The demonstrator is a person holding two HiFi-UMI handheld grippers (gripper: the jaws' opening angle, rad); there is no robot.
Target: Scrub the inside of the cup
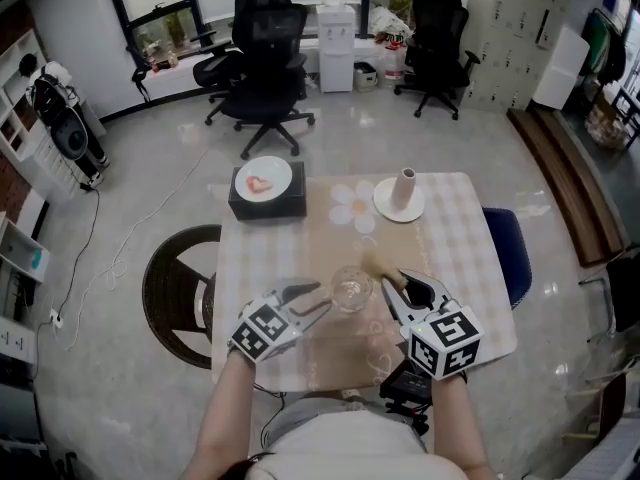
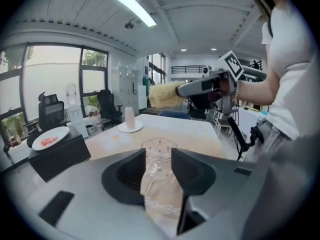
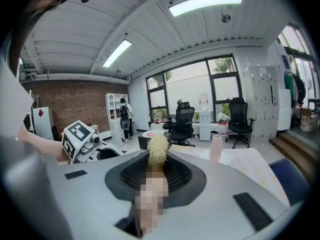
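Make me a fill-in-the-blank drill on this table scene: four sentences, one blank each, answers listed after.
The brush is clamped in the ____.
The jaws of the left gripper stand ____.
The glass cup stands ____ on the table.
The white plate at the table's far side bears a ____ cup.
Missing words: right gripper; open; upright; pink.

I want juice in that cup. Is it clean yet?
Not yet. Done: the right gripper has the scrubbing brush clamped. In hand: the open left gripper is lined up on the glass cup, not squeezing it. Left: grip the cup, put the brush inside and scrub. The brush is outside the cup.
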